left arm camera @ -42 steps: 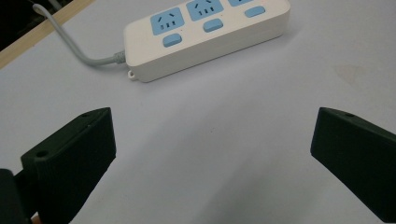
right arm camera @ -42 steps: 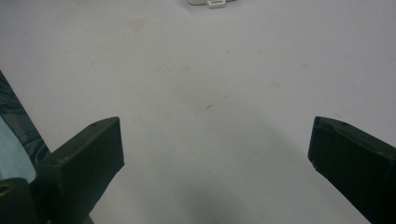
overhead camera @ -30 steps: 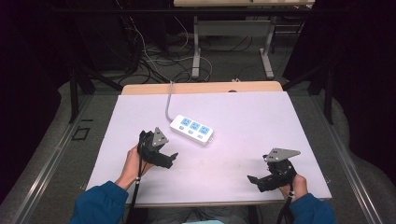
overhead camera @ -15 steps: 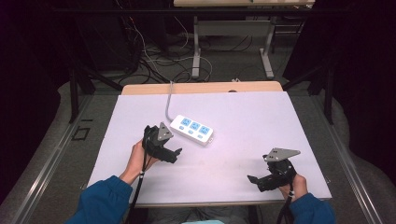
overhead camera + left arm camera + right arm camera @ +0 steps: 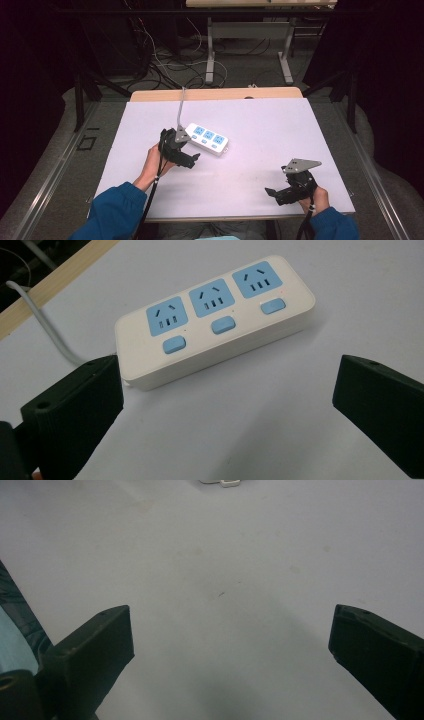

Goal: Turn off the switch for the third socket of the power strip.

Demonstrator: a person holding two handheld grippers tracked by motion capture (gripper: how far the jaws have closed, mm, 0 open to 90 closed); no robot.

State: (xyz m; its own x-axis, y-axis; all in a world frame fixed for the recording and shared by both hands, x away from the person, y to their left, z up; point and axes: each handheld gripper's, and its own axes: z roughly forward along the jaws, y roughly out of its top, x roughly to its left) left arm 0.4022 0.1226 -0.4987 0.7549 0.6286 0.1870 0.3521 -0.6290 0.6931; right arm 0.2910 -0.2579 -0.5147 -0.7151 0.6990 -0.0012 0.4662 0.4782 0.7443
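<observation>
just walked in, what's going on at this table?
A person sits at a white table with a set of tongs in each hand. The left tongs are open and right beside a white power strip with three blue sockets, whose grey cord runs off the far edge; in the left gripper view the strip lies just ahead of the jaws, not yet between them. The right tongs sit open near the front right edge, over bare tabletop, holding nothing.

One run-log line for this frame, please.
left gripper: open, at power strip | right gripper: open, over bare table | strip untouched
</observation>
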